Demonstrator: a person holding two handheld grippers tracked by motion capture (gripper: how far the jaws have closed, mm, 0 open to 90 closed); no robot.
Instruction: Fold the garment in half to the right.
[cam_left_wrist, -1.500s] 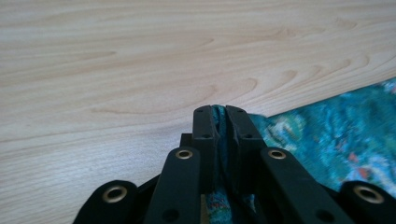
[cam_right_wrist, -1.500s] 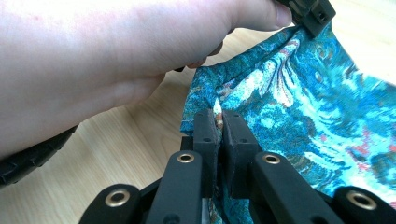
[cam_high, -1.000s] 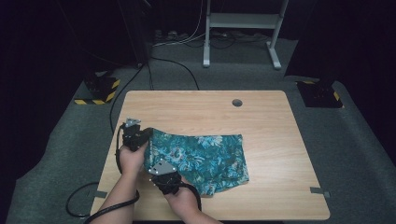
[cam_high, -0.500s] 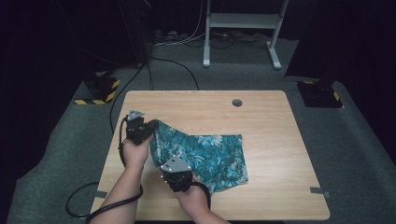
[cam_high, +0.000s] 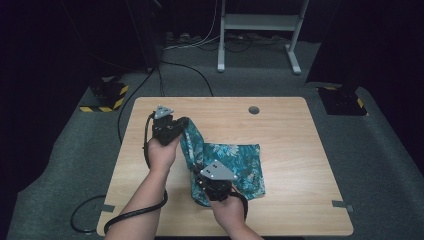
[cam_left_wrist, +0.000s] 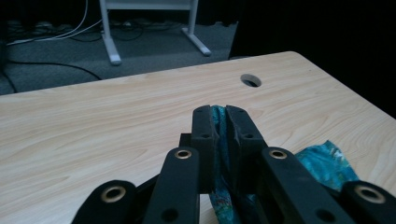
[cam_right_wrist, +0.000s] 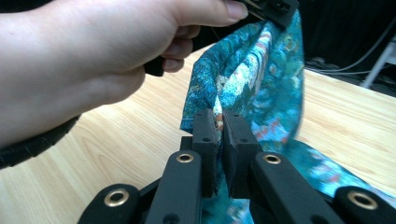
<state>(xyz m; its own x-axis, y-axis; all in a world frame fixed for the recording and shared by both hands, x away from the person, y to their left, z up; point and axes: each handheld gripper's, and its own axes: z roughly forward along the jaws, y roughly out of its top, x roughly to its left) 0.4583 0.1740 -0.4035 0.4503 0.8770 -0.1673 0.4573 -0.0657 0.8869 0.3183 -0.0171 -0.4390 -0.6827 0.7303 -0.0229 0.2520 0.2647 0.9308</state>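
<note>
Cloth (cam_high: 227, 160) in a teal leaf print lies on the wooden surface (cam_high: 295, 150) in the high view, its right part spread flat near the middle and its left edge lifted. The left hand-held gripper (cam_high: 176, 126) holds the far corner of that edge raised above the surface, and the left hand (cam_high: 161, 152) wraps its handle. The right hand-held gripper (cam_high: 212, 186) pinches the near corner, close to the front edge of the surface. A black cable (cam_high: 135, 212) trails from the left forearm off the surface. A round hole (cam_high: 254, 109) sits in the far part of the surface.

In the left gripper view, the left hand-held gripper (cam_left_wrist: 223, 122) has its jaws pressed together on a thin fold of the cloth (cam_left_wrist: 327, 161), which hangs down beneath them. The hole (cam_left_wrist: 251, 80) lies ahead on the surface (cam_left_wrist: 93, 126).

In the right gripper view, the right hand-held gripper (cam_right_wrist: 219, 125) is clamped on the cloth (cam_right_wrist: 261, 74) edge. The cloth rises from there as a taut sheet to the left hand-held gripper (cam_right_wrist: 275, 7) at the top, beside the left hand (cam_right_wrist: 93, 60).
</note>
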